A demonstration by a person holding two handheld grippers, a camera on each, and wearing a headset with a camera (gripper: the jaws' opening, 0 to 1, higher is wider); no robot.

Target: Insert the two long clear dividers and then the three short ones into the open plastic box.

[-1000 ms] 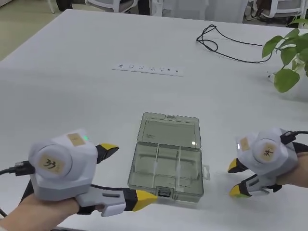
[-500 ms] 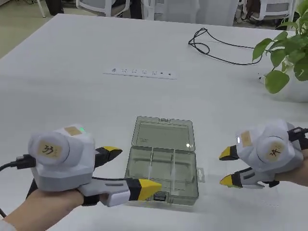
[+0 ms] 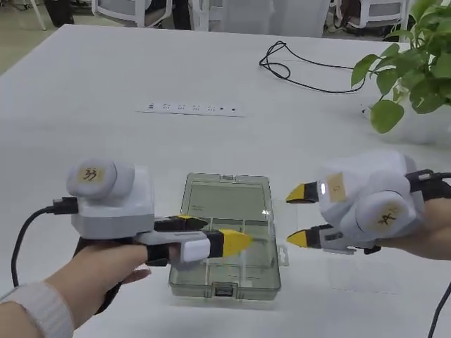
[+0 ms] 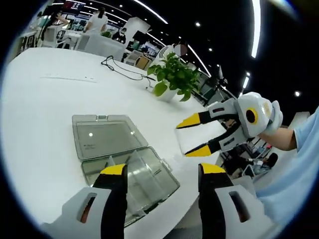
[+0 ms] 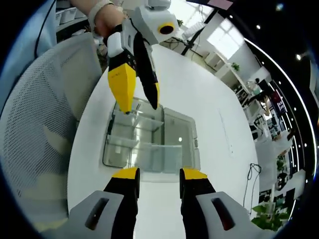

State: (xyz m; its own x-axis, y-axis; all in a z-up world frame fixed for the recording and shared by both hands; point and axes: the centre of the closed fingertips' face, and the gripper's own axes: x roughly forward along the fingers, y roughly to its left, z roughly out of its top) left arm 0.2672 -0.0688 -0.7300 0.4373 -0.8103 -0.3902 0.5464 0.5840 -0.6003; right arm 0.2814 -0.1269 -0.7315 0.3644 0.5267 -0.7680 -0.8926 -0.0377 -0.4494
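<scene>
Both apart: left tongs over plastic box, its middle hidden; right tongs beside.

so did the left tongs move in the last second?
Yes. The left tongs moved right, in over the plastic box. A second ago their tips sat off its front-left corner.

A tan sticker on the left gripper reads "33"; the label on the right gripper is too blurred to read.
</scene>
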